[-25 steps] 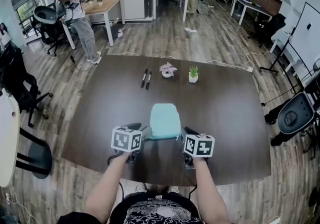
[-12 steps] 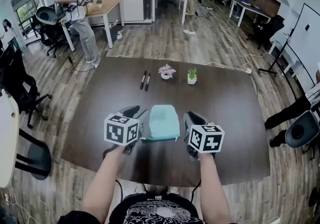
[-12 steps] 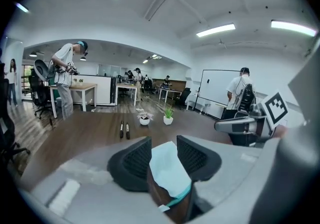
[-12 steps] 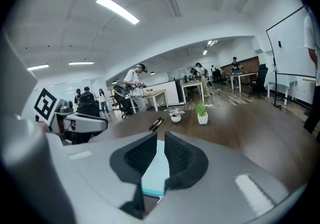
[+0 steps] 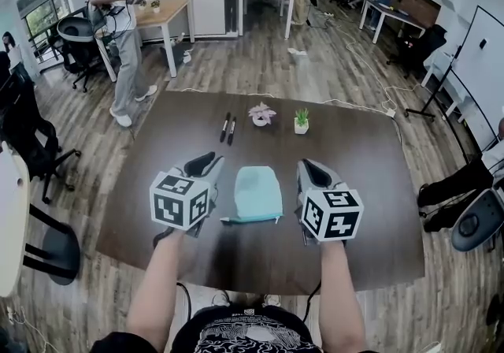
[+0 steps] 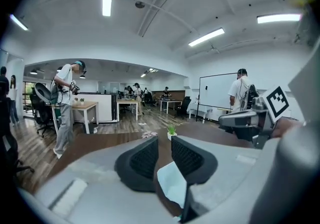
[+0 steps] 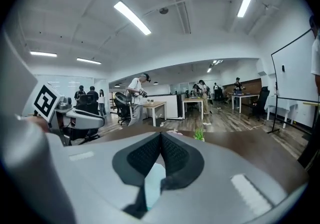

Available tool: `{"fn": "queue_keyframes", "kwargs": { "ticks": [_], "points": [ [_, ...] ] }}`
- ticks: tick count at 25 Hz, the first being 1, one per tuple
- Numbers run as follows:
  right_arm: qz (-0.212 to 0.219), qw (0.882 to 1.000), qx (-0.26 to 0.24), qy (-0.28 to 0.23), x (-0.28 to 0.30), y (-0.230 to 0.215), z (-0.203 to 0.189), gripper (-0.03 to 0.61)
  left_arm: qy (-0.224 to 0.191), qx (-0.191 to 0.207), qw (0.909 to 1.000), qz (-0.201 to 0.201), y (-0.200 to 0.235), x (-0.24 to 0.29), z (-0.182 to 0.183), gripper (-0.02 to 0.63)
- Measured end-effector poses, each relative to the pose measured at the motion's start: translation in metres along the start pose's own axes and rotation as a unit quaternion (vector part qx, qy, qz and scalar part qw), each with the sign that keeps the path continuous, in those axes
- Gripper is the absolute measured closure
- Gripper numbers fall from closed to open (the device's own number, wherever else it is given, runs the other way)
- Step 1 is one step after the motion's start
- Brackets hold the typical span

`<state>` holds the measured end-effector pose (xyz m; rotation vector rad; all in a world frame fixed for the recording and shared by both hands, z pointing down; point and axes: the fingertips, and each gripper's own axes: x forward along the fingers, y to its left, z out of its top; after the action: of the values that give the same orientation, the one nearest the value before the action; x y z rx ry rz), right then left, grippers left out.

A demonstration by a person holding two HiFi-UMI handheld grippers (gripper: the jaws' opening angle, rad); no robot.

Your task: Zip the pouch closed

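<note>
Pouch (image 5: 257,192) is flanked by 2 empty grippers, left gripper (image 5: 203,162) narrowly apart after just closing, right gripper (image 5: 311,172) pressed together; 1 end is best pinned while it is zipped.

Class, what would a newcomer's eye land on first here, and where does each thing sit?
The pale blue pouch lies at the near middle of the dark table. Either side, held clear of it, are the left gripper, whose fingers have just been closing yet stand apart on nothing, and the right gripper, shut and empty. Two small potted plants stand farther back.
</note>
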<state>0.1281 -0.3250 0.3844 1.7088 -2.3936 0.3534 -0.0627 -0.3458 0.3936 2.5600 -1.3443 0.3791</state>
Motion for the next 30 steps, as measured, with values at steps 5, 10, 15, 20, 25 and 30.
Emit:
{"fn": "queue_keyframes", "kwargs": {
  "ticks": [5,10,15,20,25,30],
  "points": [
    [-0.004,1.000,-0.018,-0.017,-0.003,0.001,0.012,0.578,-0.012,0.002,0.9999,0.006,0.006,-0.004,0.003,0.564],
    [-0.002,0.999,-0.033,-0.036,-0.006,0.004,0.019,0.578,-0.023,0.003,0.9997,0.012,0.009,-0.008,0.006,0.592],
    [0.000,0.999,-0.037,-0.040,-0.007,0.007,0.021,0.579,-0.024,-0.003,0.9996,0.018,0.011,-0.012,0.005,0.607],
    [-0.003,0.998,-0.034,-0.043,-0.008,0.005,0.022,0.578,-0.023,-0.003,0.9995,0.023,0.015,-0.014,0.004,0.609],
    [-0.003,0.998,-0.036,-0.046,-0.007,0.005,0.021,0.578,-0.024,-0.006,0.9994,0.024,0.017,-0.014,0.002,0.609],
    [-0.003,0.998,-0.035,-0.046,-0.009,0.008,0.023,0.578,-0.023,-0.006,0.9994,0.024,0.017,-0.017,0.004,0.609]
  ]
}}
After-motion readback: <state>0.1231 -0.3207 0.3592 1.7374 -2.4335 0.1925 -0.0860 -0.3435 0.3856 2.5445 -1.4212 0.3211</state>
